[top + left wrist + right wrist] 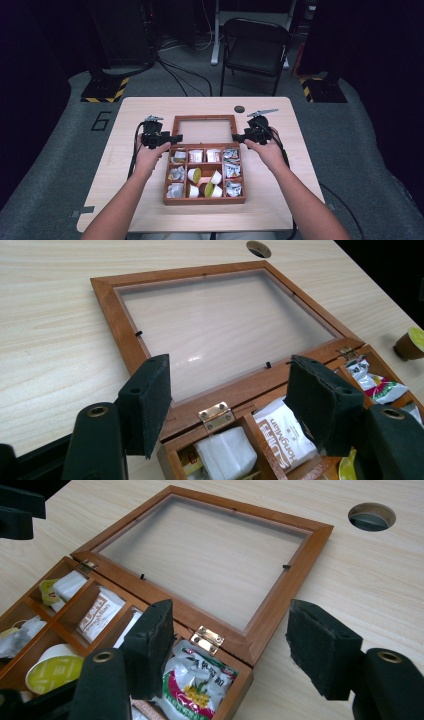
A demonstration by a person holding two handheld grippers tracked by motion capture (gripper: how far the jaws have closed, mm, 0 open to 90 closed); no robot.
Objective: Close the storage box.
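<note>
The wooden box [204,172] sits at the middle of the table [125,150], its glass-paned lid [204,130] thrown fully back and lying flat on the tabletop beyond the compartments. Two brass hinges join them; one hinge [216,415] shows between the left gripper's jaws, the other [206,639] between the right's. Inside, the compartments hold sachets [231,171] and small white cups [194,175], some with yellow-green tops; from the high view their print is too small to read.

The left gripper [161,138] hovers at the lid's near left corner, the right gripper [246,136] at its near right corner. Both sets of jaws stand spread, with nothing pinched. Whether any pad brushes the lid's frame is hard to judge; they seem to hang just above it.

In the left gripper view the box's front is cut off by the frame's lower edge. A round hole [239,109] in the tabletop lies beyond the lid's far right corner. A black folding chair [255,47] stands behind the table.
</note>
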